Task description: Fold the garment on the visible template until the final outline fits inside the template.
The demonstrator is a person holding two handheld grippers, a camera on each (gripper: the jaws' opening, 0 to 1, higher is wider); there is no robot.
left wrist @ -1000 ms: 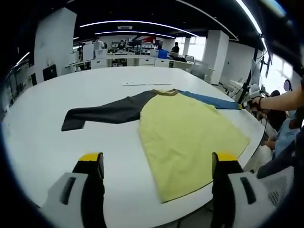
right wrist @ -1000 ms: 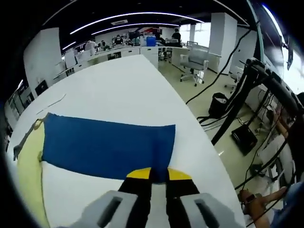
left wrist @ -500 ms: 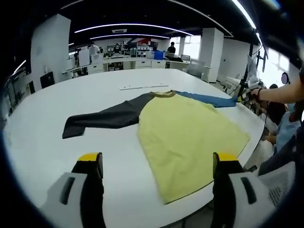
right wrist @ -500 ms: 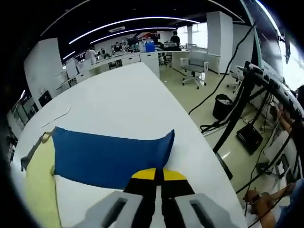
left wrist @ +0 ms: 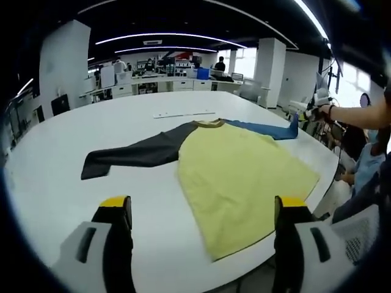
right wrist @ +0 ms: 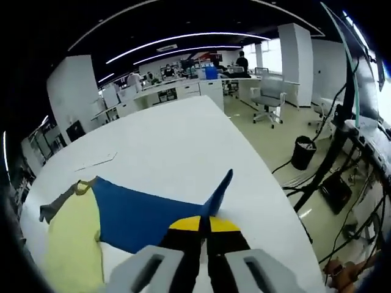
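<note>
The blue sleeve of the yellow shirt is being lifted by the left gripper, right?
Not quite. The right gripper is the one shut on the blue sleeve of the yellow shirt, lifting its end, as the right gripper view shows. The left gripper is open.

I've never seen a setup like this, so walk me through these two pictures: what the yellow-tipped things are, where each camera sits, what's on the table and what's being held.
No robot here: a person holds a two-jaw tool in each hand, with a fisheye camera riding on each. The left gripper view looks over the left gripper, whose yellow-tipped jaws stand wide apart, holding nothing. On the white table lies a shirt with a yellow body, a dark grey sleeve and a blue sleeve. The right gripper view looks along the right gripper, whose jaws are pinched shut on the blue sleeve's end, lifting it off the table. An office with desks lies behind.
</note>
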